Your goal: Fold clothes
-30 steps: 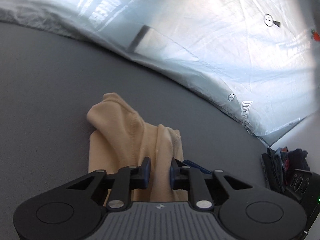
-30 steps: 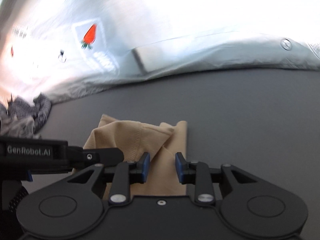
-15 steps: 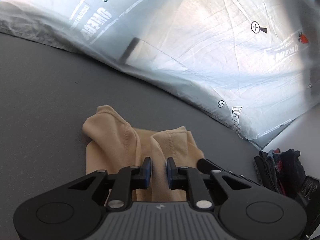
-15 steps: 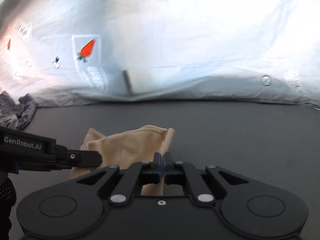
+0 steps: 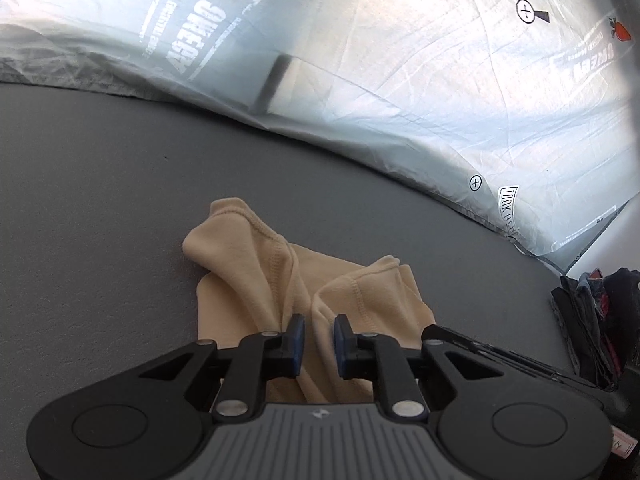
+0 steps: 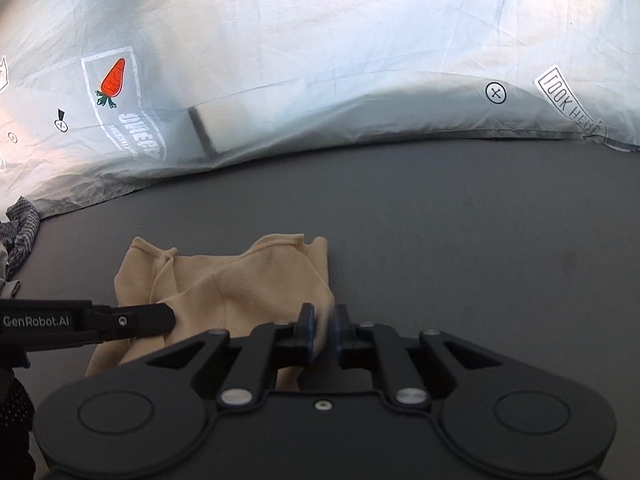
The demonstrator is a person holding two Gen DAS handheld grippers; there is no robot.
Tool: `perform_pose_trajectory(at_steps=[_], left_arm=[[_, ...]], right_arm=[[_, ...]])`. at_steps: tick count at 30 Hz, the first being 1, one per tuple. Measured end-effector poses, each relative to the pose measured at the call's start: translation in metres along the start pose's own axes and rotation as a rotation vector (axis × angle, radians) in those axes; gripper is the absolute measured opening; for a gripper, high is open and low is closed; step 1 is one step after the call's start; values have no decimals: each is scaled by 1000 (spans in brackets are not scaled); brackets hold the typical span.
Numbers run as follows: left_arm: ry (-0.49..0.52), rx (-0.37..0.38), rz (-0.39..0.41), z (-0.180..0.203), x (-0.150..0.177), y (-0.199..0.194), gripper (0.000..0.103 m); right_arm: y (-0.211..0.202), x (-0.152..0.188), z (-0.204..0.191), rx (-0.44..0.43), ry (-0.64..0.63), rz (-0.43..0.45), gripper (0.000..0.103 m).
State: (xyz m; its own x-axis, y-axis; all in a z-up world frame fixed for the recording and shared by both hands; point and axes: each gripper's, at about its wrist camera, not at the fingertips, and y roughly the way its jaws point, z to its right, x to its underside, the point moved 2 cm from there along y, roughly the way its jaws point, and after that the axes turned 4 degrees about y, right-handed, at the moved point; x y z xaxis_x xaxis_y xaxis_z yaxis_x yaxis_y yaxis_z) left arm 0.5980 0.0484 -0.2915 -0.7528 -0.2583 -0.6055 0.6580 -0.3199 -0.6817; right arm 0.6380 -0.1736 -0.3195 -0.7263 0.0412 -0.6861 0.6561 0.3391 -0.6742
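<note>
A beige garment (image 5: pixel 288 276) lies bunched on the grey table (image 5: pixel 100 200); it also shows in the right wrist view (image 6: pixel 224 280). My left gripper (image 5: pixel 318 342) has its jaws narrowly apart with a fold of the beige cloth between them. My right gripper (image 6: pixel 324 330) has a small gap between its jaws, with the garment's right edge in it. The left gripper's finger (image 6: pixel 132 320) reaches onto the cloth from the left in the right wrist view. The right gripper's finger (image 5: pixel 460 338) shows at the cloth's right edge in the left wrist view.
A silver-white printed sheet with carrot logos (image 5: pixel 400 80) hangs along the table's far edge and also shows in the right wrist view (image 6: pixel 320 60). A pile of dark clothes (image 5: pixel 592 312) lies at the right. A checked cloth (image 6: pixel 20 232) lies at the left.
The right gripper shut on the cloth edge half a second ago and now shows a small gap. The left jaws narrowed, then widened slightly. The garment's right flap has been lifted and spread rightward.
</note>
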Motion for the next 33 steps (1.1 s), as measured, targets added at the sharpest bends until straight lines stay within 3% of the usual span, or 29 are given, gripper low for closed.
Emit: perform_pose_trajectory(at_steps=[11, 17, 27, 30, 33], left_arm=[[27, -31, 28, 16, 24, -74, 35], [36, -47, -24, 19, 79, -126, 38], [-1, -47, -202, 22, 183, -175, 41], [-30, -27, -228, 22, 208, -188, 43], [-74, 26, -223, 20, 229, -201, 43]], right_arm=[[-66, 20, 5, -8, 110, 31, 17], [-116, 59, 9, -35, 156, 16, 20], [-169, 159, 30, -146, 307, -123, 34], [-179, 183, 44, -170, 346, -147, 39], [-188, 200, 56, -229, 395, -171, 38]])
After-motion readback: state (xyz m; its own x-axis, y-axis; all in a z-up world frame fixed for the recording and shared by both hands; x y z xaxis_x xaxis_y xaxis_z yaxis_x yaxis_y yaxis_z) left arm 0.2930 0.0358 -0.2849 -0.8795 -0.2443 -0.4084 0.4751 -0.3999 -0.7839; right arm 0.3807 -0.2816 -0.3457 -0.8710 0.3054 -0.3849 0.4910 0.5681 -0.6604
